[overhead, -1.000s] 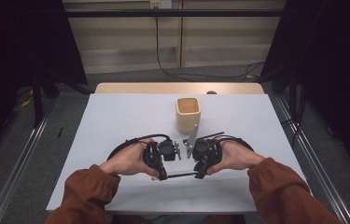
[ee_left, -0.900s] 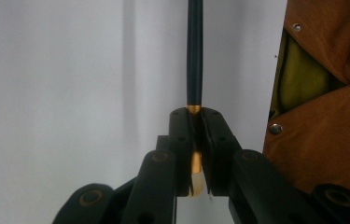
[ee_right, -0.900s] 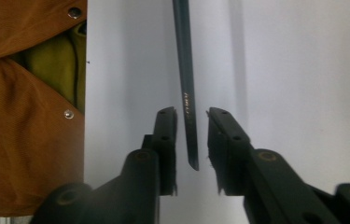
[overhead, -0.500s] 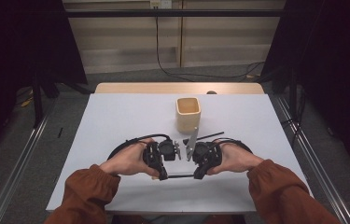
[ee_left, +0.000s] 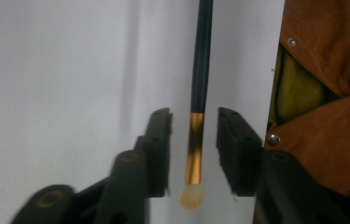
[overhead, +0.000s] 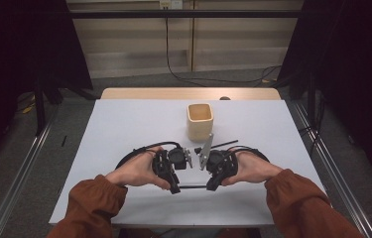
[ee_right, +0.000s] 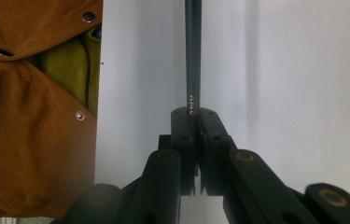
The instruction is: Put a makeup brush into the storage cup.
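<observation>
A thin makeup brush (ee_left: 199,70) with a black handle, a gold ferrule and a pale tip runs level between my two grippers just above the white table (overhead: 124,129). My left gripper (ee_left: 193,126) has just been opening its jaws. The ferrule lies between them with a gap on each side, and neither pad touches it. My right gripper (ee_right: 194,116) is shut on the far end of the handle (ee_right: 192,56). From above, the left gripper (overhead: 175,188) and the right gripper (overhead: 209,186) point at each other near the table's front, with the brush (overhead: 192,187) spanning them.
A pale wooden square cup (overhead: 200,120) stands upright just beyond the grippers at mid table. Cables loop behind both hands. The person's orange sleeves (overhead: 94,203) rest at the front edge. Metal rails run along both sides of the table.
</observation>
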A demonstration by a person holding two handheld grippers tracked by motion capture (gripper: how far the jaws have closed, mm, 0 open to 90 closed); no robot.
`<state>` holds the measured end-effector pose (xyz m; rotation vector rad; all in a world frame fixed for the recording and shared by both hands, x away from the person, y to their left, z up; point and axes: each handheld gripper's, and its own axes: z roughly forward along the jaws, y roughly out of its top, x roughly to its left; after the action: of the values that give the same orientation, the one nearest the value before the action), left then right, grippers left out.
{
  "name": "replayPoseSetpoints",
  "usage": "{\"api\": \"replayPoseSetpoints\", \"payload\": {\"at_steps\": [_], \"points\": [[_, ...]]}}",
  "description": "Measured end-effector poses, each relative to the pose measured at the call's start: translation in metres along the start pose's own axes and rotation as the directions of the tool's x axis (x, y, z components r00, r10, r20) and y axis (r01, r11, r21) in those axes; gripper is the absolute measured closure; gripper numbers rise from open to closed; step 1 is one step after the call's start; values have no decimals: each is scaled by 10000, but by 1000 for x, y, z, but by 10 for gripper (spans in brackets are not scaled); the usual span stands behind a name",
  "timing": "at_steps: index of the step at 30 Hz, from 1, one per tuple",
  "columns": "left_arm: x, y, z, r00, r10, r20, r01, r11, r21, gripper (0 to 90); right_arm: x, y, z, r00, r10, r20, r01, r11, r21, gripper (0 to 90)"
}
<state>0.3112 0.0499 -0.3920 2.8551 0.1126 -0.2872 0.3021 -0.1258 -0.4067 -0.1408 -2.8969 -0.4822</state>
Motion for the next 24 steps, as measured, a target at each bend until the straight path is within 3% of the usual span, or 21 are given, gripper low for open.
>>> {"api": "replayPoseSetpoints", "payload": {"at_steps": [2,4,6,7,8,10,12,13,14,15,16,17,21,24], "points": [[0,0,-1,9999,-90,-60,89,9996,-251,500,0,0,0,9999,50,-92,-50,10000,29,865],[1,0,-1,10000,36,-47,-37,9997,-256,444,0,0,1,10000,23,-97,-23,10000,4,866],[1,0,-2,9998,-116,-136,110,9991,-401,350,-2,0,2,9998,-147,117,150,9997,-203,866],[1,0,-2,9998,-141,-139,135,9990,-418,316,-1,0,1,10000,64,-54,-65,10000,-30,865],[1,0,-2,9998,-141,-139,135,9990,-418,290,-2,0,2,10000,-88,20,88,9999,-134,865],[1,0,0,9981,-275,-558,241,9979,-599,200,-3,0,2,10000,-52,54,53,9998,-170,865],[4,-1,-1,9973,-429,-596,390,9972,-645,133,-2,-1,0,9998,172,-21,-172,9998,-53,865],[4,-2,-1,9959,-591,-679,533,9950,-849,113,-2,-1,0,9997,234,-22,-235,9997,-62,865],[7,-2,-2,9969,-481,-625,432,9960,-780,107,-3,-2,0,9999,103,22,-102,9998,-192,865],[6,-3,-2,9957,-712,-587,653,9931,-973,95,-2,-2,-1,9997,250,33,-250,9996,-123,865],[8,-4,-3,9970,-542,-552,493,9950,-868,78,-2,-2,-1,9996,275,2,-275,9996,-76,865],[7,-5,-2,9960,-749,-480,693,9916,-1095,69,-2,-2,-1,9997,249,-16,-249,9996,-92,865],[10,-8,-5,9972,-576,-482,511,9906,-1267,52,-2,-4,-2,9996,278,26,-278,9995,-153,865],[12,-13,-6,9936,-963,-583,850,9812,-1730,50,-2,-6,-4,9989,458,28,-458,9988,-170,865]]}}
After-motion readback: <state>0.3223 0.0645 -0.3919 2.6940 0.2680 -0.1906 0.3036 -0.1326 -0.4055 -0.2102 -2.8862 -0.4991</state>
